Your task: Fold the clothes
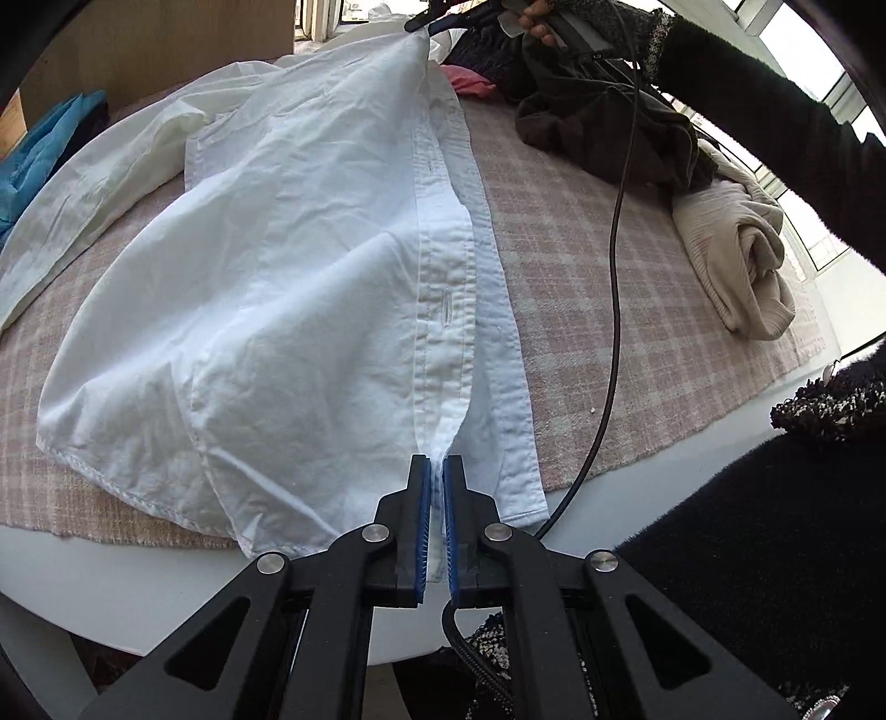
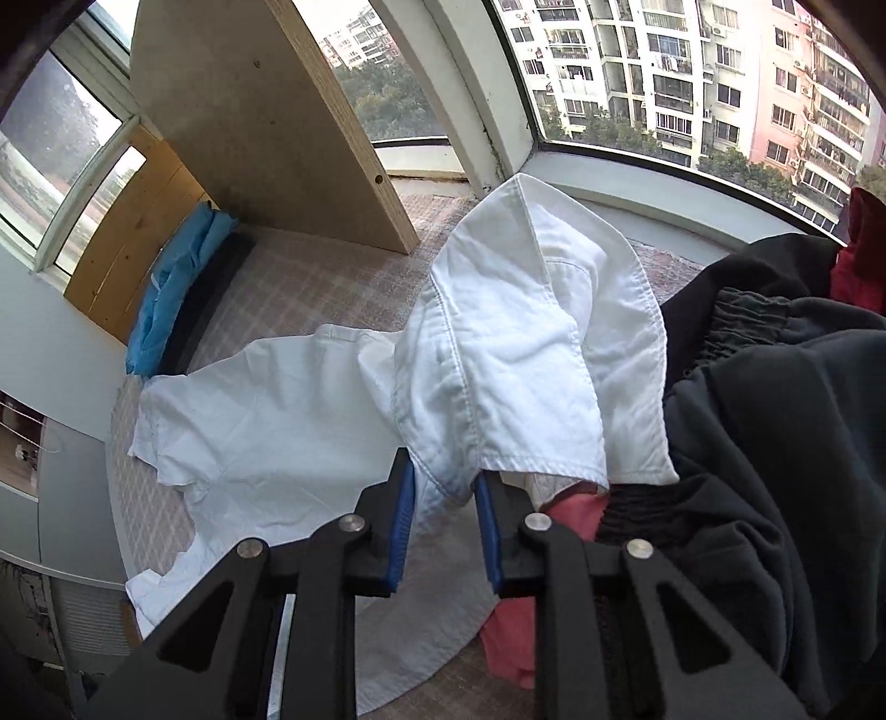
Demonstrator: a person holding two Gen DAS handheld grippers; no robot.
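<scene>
Checked pink-and-white cloth [image 1: 581, 310] covers a round white table [image 1: 138, 576] set by a curved window [image 2: 692, 83], with apartment blocks outside. On that cloth lies the white shirt [image 1: 266, 310], spread lengthwise away from the left wrist camera, its button placket running up the middle and one sleeve trailing off to the left.

The left gripper [image 1: 436, 476] has its blue pads nearly together on the bottom of the placket at the hem — a thin strip of white fabric is pinched between them. The right gripper [image 2: 443, 487] stands at the far, collar end of the shirt; its jaws are narrowed with a bunch of white cloth filling the gap, and the collar rises above them. In the left view the same gripper [image 1: 421, 25] lifts the shirt's top edge off the table, a hand [image 1: 540, 22] behind it, and a black cable [image 1: 614, 232] hangs from it across the cloth.

Around the shirt: a dark garment [image 2: 775, 421] heaped just to the right of the collar, something pink-red [image 2: 515, 626] under it, a cream knit [image 1: 736, 260] at the table's right edge, and blue fabric [image 2: 166, 299] well apart on the left, near a leaning wooden board [image 2: 249, 111]
</scene>
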